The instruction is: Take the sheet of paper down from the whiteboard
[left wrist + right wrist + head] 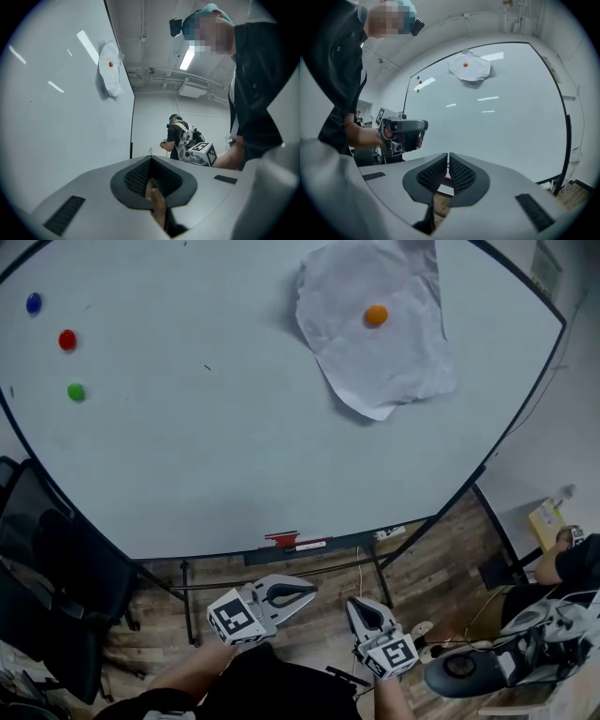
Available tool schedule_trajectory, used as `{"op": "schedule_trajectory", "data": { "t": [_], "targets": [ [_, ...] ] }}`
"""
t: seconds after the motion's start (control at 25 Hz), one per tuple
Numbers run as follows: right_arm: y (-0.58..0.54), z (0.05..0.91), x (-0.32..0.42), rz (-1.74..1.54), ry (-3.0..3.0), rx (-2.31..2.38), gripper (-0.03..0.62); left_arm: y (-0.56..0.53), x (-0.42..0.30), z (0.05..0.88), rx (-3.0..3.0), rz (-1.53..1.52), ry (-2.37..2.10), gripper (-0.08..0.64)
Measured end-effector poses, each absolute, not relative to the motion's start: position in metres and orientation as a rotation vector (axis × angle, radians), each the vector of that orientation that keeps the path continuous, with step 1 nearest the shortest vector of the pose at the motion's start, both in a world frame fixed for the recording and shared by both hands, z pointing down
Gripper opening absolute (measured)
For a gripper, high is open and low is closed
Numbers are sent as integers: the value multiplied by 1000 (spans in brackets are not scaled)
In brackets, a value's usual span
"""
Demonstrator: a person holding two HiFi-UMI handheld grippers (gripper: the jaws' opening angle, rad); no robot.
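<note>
A crumpled white sheet of paper point(380, 343) hangs at the whiteboard's point(216, 446) upper right, pinned by an orange magnet point(376, 315). Both grippers are held low, below the board's bottom edge and well away from the paper. The left gripper point(307, 594) is shut with nothing in it, and so is the right gripper point(356, 606). In the left gripper view the paper point(111, 72) is far up the board, beyond the shut jaws point(150, 161). In the right gripper view the paper point(469, 68) and its magnet point(465, 64) are high above the shut jaws point(448, 157).
Blue point(34, 303), red point(67, 339) and green point(76, 391) magnets sit at the board's left. A red marker point(281, 540) lies on the tray at the bottom edge. A black chair point(47, 577) stands at left. Another person with equipment point(562, 568) is at right.
</note>
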State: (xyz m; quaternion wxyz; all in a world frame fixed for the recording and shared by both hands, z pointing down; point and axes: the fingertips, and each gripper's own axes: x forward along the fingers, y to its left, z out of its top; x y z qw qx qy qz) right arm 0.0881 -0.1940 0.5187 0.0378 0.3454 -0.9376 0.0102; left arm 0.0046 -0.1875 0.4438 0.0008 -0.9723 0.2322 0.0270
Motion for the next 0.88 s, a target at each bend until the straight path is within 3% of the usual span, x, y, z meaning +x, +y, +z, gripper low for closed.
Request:
{"op": "schedule_trajectory", "data": {
  "t": [0.2,0.56,0.88],
  "targets": [
    [-232,503,72,6,-2890,1120,23,-228,-7,427,-3111,204,670,11],
    [-274,504,55,-34,-2886,1095,23,-267,-13,425,-3057,145,709,11],
    [-306,385,46,-431,-3068,945,23,-293,-18,386,-2873,142,907,12]
  ]
}}
